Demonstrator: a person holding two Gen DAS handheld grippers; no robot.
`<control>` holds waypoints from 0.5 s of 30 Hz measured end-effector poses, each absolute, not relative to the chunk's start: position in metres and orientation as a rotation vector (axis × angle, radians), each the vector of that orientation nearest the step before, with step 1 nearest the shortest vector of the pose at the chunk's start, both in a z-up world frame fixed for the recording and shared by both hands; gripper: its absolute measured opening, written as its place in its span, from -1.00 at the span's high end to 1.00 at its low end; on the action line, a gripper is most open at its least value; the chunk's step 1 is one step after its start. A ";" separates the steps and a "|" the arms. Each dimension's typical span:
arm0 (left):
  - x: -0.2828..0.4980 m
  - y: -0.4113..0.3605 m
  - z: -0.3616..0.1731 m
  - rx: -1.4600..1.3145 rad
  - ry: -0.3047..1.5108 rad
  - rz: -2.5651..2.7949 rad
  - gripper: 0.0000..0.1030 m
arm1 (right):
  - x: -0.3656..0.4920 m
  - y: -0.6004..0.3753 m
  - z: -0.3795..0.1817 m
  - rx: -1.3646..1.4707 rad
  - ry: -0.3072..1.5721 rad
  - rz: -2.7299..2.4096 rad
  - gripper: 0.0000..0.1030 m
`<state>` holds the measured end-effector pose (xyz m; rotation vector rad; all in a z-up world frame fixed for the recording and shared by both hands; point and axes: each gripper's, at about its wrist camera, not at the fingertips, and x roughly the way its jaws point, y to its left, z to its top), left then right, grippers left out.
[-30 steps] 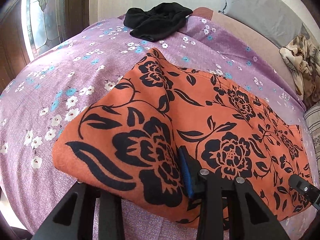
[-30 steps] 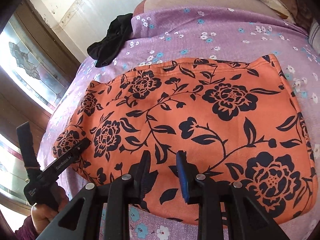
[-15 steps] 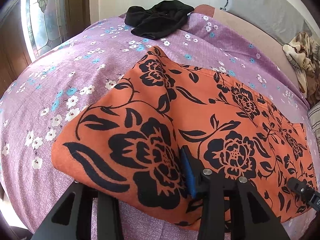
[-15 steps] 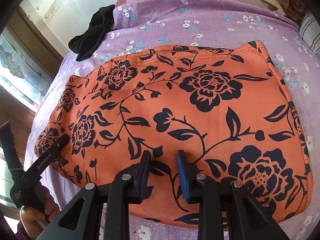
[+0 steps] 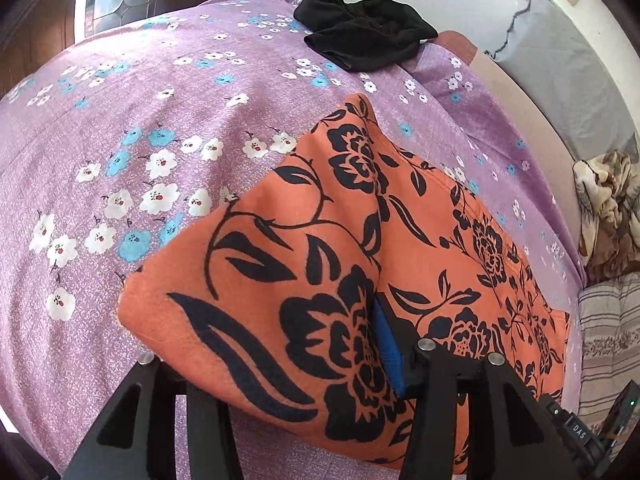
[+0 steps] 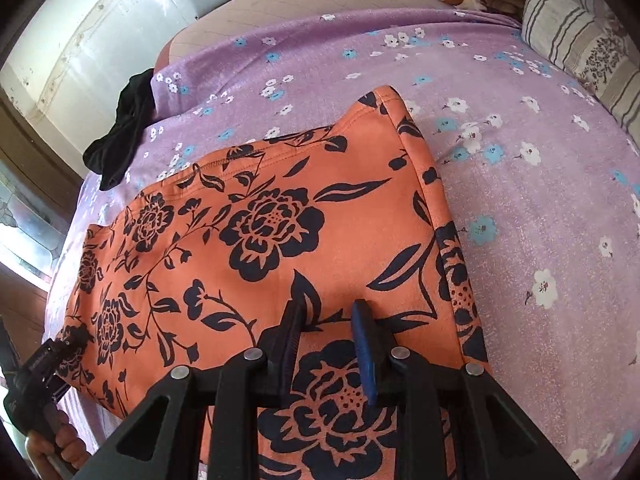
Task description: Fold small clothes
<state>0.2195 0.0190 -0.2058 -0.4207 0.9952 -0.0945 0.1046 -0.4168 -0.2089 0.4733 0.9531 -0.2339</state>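
Both tools on orange garment [image 6: 280, 240], purple bedsheet [image 6: 520, 200]

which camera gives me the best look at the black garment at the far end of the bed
The left wrist view: the black garment lies crumpled and fully visible on the purple floral bedsheet. The right wrist view shows only a smaller, edge-on part draped over the sheet's far edge.

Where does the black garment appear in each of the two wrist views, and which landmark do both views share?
Left wrist view: the black garment lies at the top centre, on the far edge of the purple floral sheet.
Right wrist view: it hangs at the upper left, over the sheet's edge.
Shared landmark: the orange floral garment, nearer to the camera than the black one.
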 end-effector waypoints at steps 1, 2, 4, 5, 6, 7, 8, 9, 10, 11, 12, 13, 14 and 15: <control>0.220 0.022 -0.206 -0.437 0.995 -0.091 0.01 | 0.105 -0.416 -0.209 0.465 0.953 -0.237 0.43; 0.221 0.025 -0.206 -0.455 0.994 -0.089 -0.01 | 0.105 -0.415 -0.208 0.457 0.954 -0.239 0.42; 0.223 0.032 -0.207 -0.493 0.993 -0.083 -0.03 | 0.106 -0.413 -0.209 0.447 0.954 -0.241 0.42; 0.224 0.035 -0.207 -0.509 0.989 -0.077 -0.01 | 0.106 -0.412 -0.209 0.442 0.955 -0.241 0.42; 0.224 0.036 -0.207 -0.519 0.983 -0.071 0.02 | 0.106 -0.412 -0.209 0.436 0.955 -0.241 0.42; 0.224 0.036 -0.206 -0.514 0.978 -0.067 0.06 | 0.107 -0.412 -0.209 0.434 0.956 -0.242 0.42; 0.223 0.035 -0.205 -0.498 0.972 -0.065 0.17 | 0.107 -0.412 -0.209 0.433 0.956 -0.243 0.42; 0.223 0.033 -0.203 -0.479 0.960 -0.063 0.31 | 0.108 -0.412 -0.210 0.431 0.956 -0.244 0.42; 0.221 0.031 -0.199 -0.458 0.940 -0.063 0.39 | 0.108 -0.411 -0.210 0.427 0.956 -0.246 0.42; 0.219 0.028 -0.194 -0.431 0.913 -0.064 0.52 | 0.108 -0.410 -0.210 0.423 0.956 -0.248 0.42; 0.217 0.024 -0.188 -0.396 0.882 -0.071 0.56 | 0.109 -0.410 -0.210 0.418 0.956 -0.251 0.42; 0.214 0.019 -0.181 -0.351 0.850 -0.078 0.58 | 0.109 -0.409 -0.210 0.414 0.956 -0.253 0.42; 0.211 0.011 -0.175 -0.294 0.817 -0.081 0.59 | 0.110 -0.408 -0.210 0.409 0.957 -0.254 0.42; 0.207 0.002 -0.169 -0.232 0.781 -0.082 0.61 | 0.110 -0.408 -0.210 0.405 0.958 -0.255 0.42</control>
